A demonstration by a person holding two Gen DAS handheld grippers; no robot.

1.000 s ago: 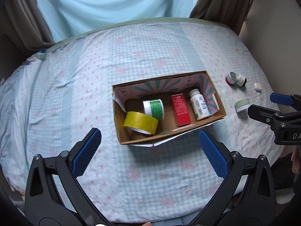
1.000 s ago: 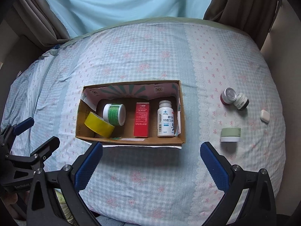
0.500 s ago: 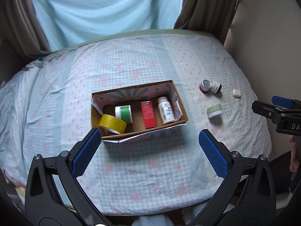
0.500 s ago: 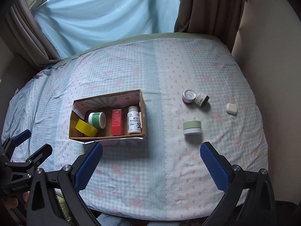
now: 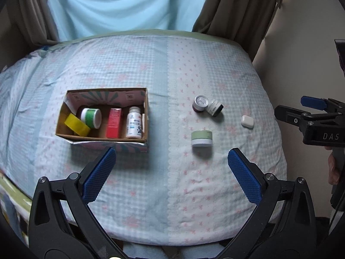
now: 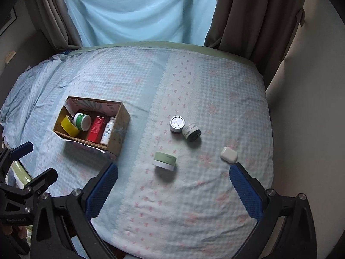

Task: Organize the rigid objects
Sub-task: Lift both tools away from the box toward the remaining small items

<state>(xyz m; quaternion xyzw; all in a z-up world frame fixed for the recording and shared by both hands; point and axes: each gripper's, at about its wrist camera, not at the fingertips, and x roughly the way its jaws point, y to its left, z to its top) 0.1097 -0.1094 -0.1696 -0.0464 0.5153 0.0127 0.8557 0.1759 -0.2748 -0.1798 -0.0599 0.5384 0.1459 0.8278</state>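
On the bed [image 5: 151, 194], right of the cardboard box [image 5: 146, 116]: green jar [image 5: 201, 138], silver-lidded jar [image 5: 200, 103] touching a black-capped jar [image 5: 214, 107], white case [image 5: 247, 121]. In the box: yellow tape [image 5: 77, 125], green-banded tub [image 5: 91, 117], red carton [image 5: 113, 123], white bottle [image 5: 134, 123]. Left gripper [image 5: 171, 172] and right gripper [image 6: 173, 188] both spread wide, holding nothing.
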